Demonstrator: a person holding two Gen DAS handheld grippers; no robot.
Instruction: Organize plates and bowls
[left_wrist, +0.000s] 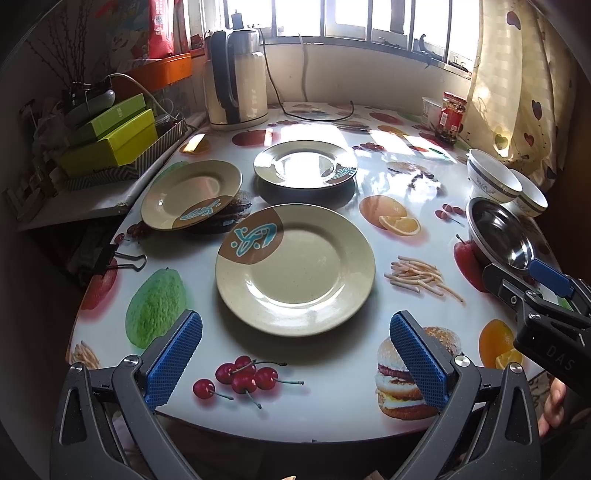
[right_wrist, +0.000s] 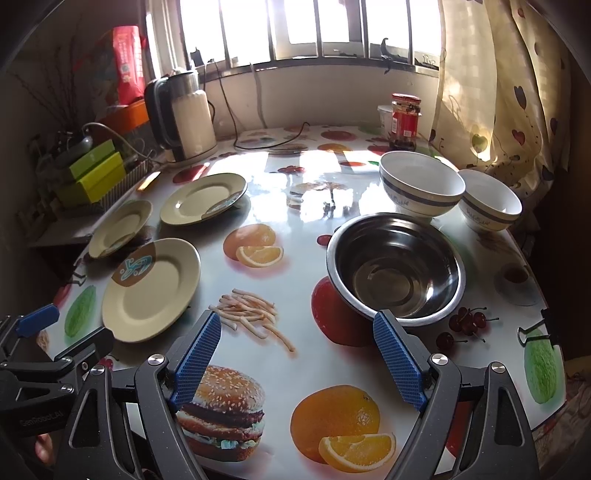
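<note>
1. Three beige round plates with a brown patch and teal motif lie on the desk, which wears a glossy white cover printed with fruit, fries and burgers. The nearest plate serves as landmark here.
2. A second plate sits behind and to the left of the nearest plate, near but not touching it, tilted up on something dark beneath it.
3. A third plate rests directly behind the nearest plate, apart from it, atop a darker dish.
4. A shiny stainless steel bowl stands well to the right of the nearest plate, empty.
5. Two white ceramic bowls with a blue band sit just behind the steel bowl: the larger bowl close to its far rim, the smaller bowl beside it on the right.
6. The left gripper hovers just in front of the nearest plate, its blue-padded jaws spread wide and holding nothing.
7. The right gripper hangs in front of the steel bowl, jaws likewise spread and empty, one pad close to the bowl's near rim.
8. A white electric kettle and a red-labelled jar stand far behind the nearest plate, near the window.
</note>
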